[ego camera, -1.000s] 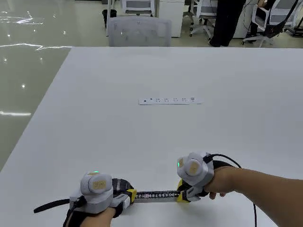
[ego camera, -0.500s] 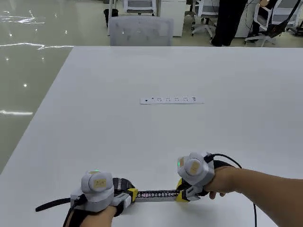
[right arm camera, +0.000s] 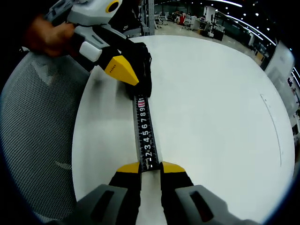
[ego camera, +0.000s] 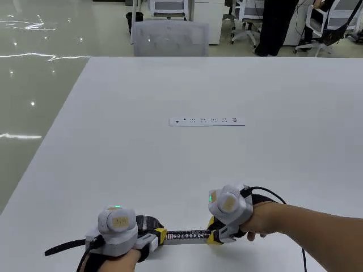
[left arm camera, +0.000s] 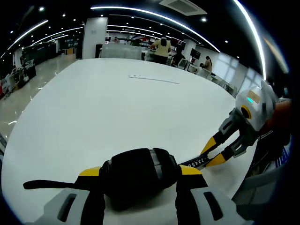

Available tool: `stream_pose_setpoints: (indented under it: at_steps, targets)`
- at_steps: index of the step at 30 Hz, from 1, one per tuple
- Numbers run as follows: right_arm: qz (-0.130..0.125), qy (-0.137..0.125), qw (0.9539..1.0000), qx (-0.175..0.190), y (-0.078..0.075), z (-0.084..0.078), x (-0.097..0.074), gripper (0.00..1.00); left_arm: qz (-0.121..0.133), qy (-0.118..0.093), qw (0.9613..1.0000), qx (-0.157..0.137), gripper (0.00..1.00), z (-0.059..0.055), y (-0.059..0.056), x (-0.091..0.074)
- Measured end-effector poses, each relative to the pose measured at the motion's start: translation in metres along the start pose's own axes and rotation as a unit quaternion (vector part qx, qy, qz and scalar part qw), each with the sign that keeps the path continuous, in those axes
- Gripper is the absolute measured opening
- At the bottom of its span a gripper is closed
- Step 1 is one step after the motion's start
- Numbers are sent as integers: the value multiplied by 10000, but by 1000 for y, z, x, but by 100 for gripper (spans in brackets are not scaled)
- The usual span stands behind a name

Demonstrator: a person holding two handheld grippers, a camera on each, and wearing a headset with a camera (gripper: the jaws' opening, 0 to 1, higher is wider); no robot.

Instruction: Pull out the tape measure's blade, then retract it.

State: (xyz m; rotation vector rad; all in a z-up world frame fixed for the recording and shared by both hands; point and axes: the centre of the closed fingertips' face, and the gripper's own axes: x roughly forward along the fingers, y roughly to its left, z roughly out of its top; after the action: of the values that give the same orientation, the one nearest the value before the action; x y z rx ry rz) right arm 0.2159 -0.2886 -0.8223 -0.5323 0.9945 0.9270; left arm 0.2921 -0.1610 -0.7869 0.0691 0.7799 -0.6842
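Broad white tabletop [ego camera: 170, 164], matte and smooth, without pattern. Near its middle a slim white power strip [ego camera: 206, 121], long and flat, with a row of small sockets. Beyond the far edge a grey chair [ego camera: 168, 38] with a mesh back. Around it a pale glossy floor [ego camera: 28, 85] with streaks of reflected ceiling light. Further back more office chairs and desks.

At the near edge of the table, the tape measure's case [left arm camera: 138, 176] — a rounded black body, rubbery in look. Clamped on it from both sides, the left gripper [left arm camera: 140, 171], with yellow wedge-shaped tips on grey-white plastic fingers.

Out of the case toward the right, a short length of blade [right arm camera: 144, 136]: thin, straight, dark with pale printed numbers. Low over the white surface, touching it or not — cannot tell.

On the blade's free end the right gripper [right arm camera: 150, 167], pinched narrow, one yellow tip at each side of the strip. Same grey-white plastic, rounded housing on top, a small green light on each housing in the head view. Near each other, joined by the blade.
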Motion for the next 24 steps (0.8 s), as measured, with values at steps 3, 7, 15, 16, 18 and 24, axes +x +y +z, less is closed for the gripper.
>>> stream_pose_setpoints:
  at_steps: [3, 7, 15, 16, 18, 24]
  targets:
    - [2, -28, 10000, 5, 0, 1, 1, 13, 1, -3, 10000, -7, 57, 0, 0, 0]
    - [31, -73, 10000, -9, 1, 5, 2, 14, -1, 0, 10000, -8, 57, 0, 0, 0]
    - [15, -73, 10000, 30, 0, 8, 4, 14, -2, 15, 10000, -12, 57, 0, 0, 0]
    - [15, -82, 10000, 49, -1, 9, 4, 14, -5, 15, 10000, -23, 57, 0, 0, 0]
    - [48, -156, 9998, 96, 1, 13, 6, 14, -17, 29, 10000, -20, 57, 0, 0, 0]
    - [34, -157, 9999, 9, 2, 20, 9, 14, -22, 34, 10000, -9, 57, 1, 0, 0]
